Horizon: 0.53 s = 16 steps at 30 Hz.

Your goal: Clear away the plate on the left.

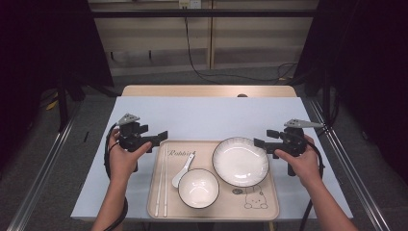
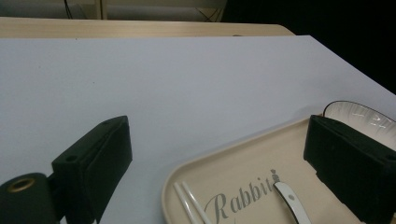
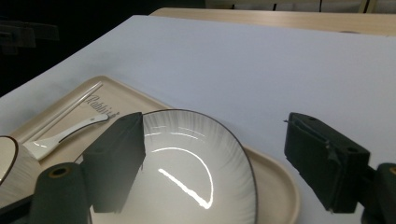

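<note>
A beige tray (image 1: 269,211) lettered "Rabbit" holds a white plate (image 1: 240,161) at its far right, a white bowl (image 1: 198,188) near the front, a white spoon (image 1: 182,171) and a pair of white chopsticks (image 1: 161,183) along its left side. My left gripper (image 1: 159,141) hovers at the tray's far left corner, open, jaws empty. The left gripper view looks between the left gripper's (image 2: 219,135) jaws at the tray (image 2: 233,163), chopsticks (image 2: 191,203) and spoon (image 2: 292,203). My right gripper (image 1: 264,138) stands open just right of the plate. In the right gripper view, the plate (image 3: 196,168) lies below and between the right gripper's (image 3: 215,123) jaws, untouched.
The tray rests on a white sheet (image 1: 207,115) covering the table, with a wooden strip (image 1: 207,90) at the far edge. Metal rails (image 1: 351,163) run along both sides of the table. Dark curtains and cables on the floor lie beyond.
</note>
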Motion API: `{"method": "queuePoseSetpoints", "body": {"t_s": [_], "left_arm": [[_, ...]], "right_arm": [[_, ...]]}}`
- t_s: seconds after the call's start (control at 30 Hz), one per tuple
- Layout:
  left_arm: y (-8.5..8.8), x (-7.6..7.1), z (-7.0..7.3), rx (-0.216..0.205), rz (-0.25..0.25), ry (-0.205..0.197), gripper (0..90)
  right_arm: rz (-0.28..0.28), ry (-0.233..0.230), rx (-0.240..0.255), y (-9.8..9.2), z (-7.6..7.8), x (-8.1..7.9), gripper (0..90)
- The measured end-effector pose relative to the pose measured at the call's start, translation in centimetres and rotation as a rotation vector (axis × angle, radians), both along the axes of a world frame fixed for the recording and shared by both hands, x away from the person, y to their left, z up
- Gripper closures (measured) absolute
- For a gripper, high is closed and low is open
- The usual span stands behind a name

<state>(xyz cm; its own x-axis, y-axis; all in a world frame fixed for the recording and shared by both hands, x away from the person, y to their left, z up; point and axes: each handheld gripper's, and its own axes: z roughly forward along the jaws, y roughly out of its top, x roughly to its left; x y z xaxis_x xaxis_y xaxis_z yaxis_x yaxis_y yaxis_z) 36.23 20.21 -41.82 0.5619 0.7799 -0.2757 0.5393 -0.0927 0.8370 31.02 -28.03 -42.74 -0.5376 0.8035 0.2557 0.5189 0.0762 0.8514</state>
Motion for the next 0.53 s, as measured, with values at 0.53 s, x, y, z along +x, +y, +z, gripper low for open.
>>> {"method": "queuePoseSetpoints", "body": {"t_s": [0.53], "left_arm": [[0.4,-0.2,0.1,-0.004,0.019,-0.002,7.5]], "right_arm": [[0.003,-0.067,-0.006,-2.8,-0.4,-2.7,13.8]]}}
